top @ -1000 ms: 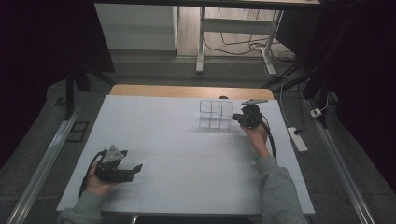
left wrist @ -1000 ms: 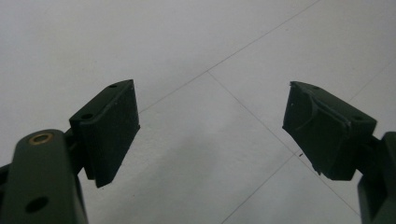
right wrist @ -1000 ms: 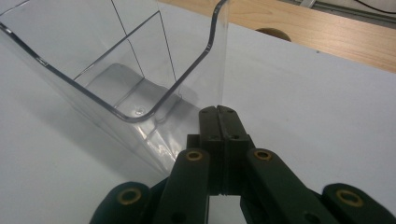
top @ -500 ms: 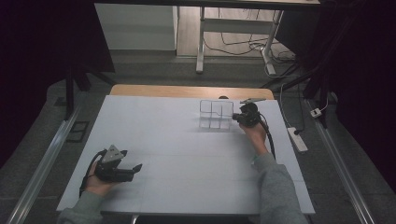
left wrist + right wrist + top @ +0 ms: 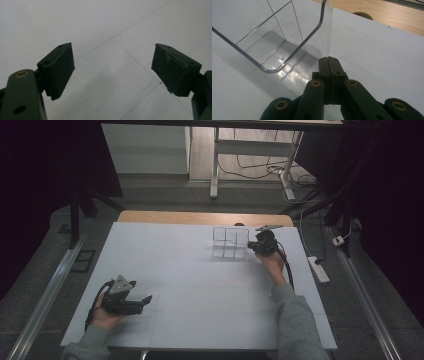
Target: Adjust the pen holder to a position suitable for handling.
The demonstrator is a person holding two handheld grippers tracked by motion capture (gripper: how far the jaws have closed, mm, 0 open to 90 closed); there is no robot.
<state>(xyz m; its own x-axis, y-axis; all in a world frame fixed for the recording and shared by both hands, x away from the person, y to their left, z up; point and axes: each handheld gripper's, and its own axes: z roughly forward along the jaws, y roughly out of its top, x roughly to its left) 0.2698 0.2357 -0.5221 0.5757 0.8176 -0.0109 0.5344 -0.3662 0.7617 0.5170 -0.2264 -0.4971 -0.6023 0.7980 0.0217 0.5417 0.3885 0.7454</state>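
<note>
Dim room around a white table

A broad white-topped table (image 5: 200, 285) with a bare wooden strip (image 5: 200, 217) along its far edge stands on grey floor (image 5: 165, 195). Beyond it, white metal desk legs (image 5: 215, 165), tangled black cables (image 5: 255, 170), a white power strip (image 5: 318, 269). Both sides lie dark.

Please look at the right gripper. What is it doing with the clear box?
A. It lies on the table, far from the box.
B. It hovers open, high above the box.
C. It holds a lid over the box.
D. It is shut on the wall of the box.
D: in the right gripper view, the right gripper has its jaws pressed together on the thin end wall of the clear box.
</note>
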